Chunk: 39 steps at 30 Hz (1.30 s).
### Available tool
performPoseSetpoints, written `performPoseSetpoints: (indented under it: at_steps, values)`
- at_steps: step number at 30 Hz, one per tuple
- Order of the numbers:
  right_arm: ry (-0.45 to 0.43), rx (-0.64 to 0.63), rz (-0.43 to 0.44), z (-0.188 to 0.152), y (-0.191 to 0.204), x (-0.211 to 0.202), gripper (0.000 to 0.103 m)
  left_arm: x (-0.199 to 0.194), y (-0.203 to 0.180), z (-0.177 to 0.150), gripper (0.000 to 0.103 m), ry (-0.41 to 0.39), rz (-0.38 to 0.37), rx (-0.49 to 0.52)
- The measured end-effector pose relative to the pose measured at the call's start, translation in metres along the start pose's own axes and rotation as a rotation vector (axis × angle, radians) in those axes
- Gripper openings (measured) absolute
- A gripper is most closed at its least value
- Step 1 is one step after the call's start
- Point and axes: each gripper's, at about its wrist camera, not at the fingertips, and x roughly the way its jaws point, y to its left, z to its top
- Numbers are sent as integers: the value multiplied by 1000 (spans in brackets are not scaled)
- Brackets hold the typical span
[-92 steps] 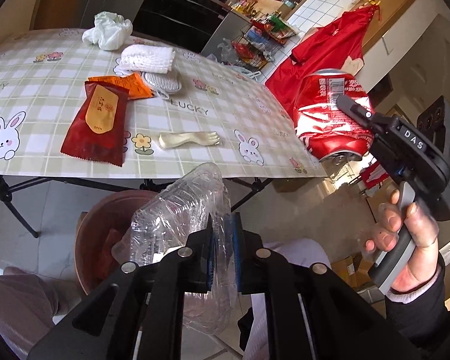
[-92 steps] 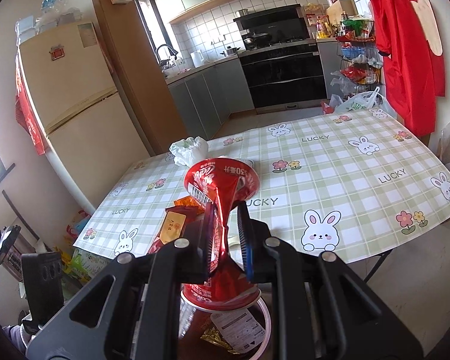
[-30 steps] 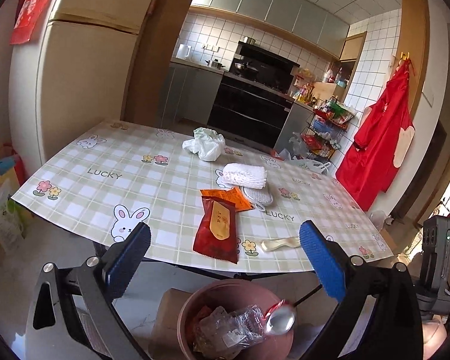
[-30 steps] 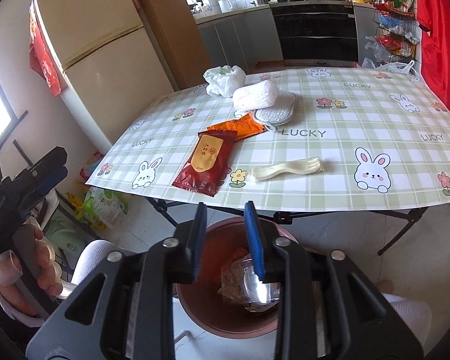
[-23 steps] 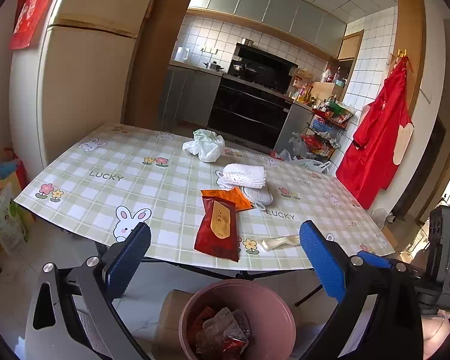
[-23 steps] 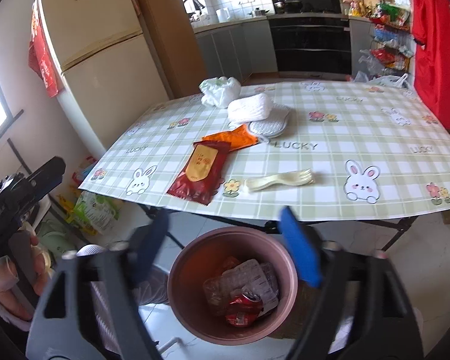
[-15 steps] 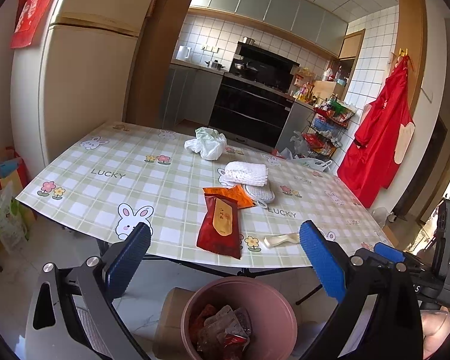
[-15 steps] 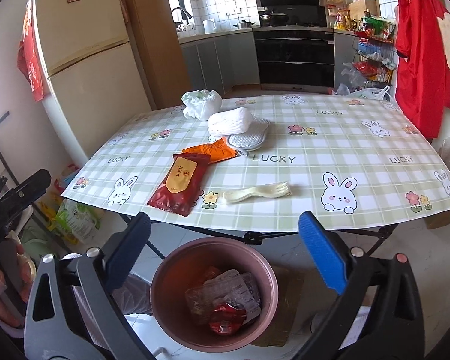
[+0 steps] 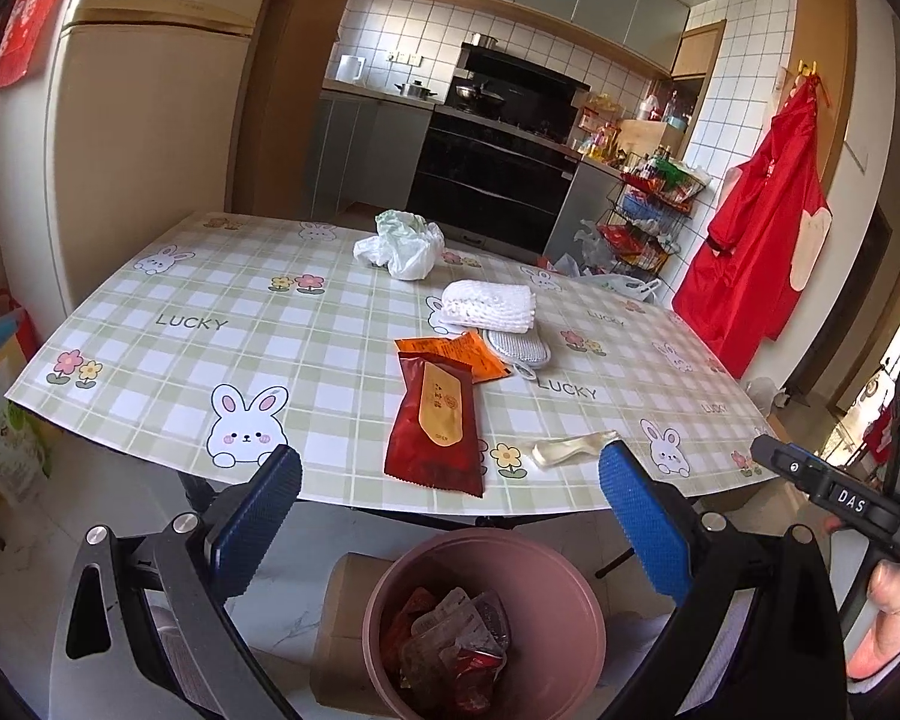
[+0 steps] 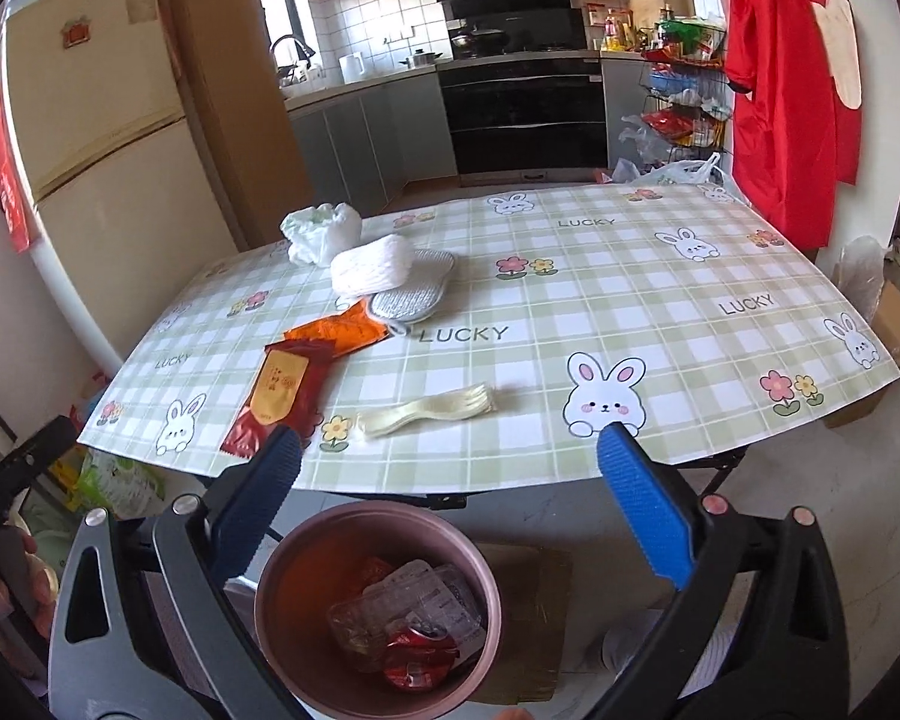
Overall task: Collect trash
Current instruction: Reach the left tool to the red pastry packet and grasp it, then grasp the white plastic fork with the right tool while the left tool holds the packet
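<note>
Both grippers are open and empty above a pink trash bin on the floor in front of the table. The bin holds a crushed clear bottle and a crushed red can. My left gripper and right gripper hang short of the table's near edge. On the table lie a dark red snack packet, an orange packet, a pale plastic fork and a crumpled plastic bag.
A white foam net lies over a silver pad mid-table. The checked tablecloth covers a folding table. Cardboard lies under the bin. A fridge, kitchen units and a red apron stand behind.
Both grippers opened and dropped the clear bottle and the red can into the bin. They have since lifted and tilted up, so more of the table shows.
</note>
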Motion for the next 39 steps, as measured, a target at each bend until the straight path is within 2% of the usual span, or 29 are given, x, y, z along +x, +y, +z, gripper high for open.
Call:
performPoseSetpoints:
  at_steps: [4,7,13,17,23,27,29,32,34,39]
  values:
    - [-3,15,-8,7,-10,9,98,35,-4,9,97,45,-25,40]
    - [-13,22,7,13,-16,15,98,64,-5,15,97,69,-73,78]
    - [-28,-24,-7,22,-22,28,98,133,-11,20,97,195,-52,158]
    - [-37,-29,-4,26,-30,37,98,177,-14,17,97,269,-43,175]
    - [2,-22,-9,28,-43,55,98,231,-13,10,97,377,31,168]
    - [33,1,-12,28,-50,68,98,249,-21,0,97,394,110,245]
    - [36,2,1,30,-50,71,97,255,-20,-3,97,404,146,249]
    - [50,-31,6,31,-45,77,97,255,-17,-5,97,398,154,240]
    - [62,-76,0,32,-40,81,97,253,-17,-5,94,388,150,254]
    - [69,-166,14,33,-28,88,97,244,-11,-1,65,375,144,234]
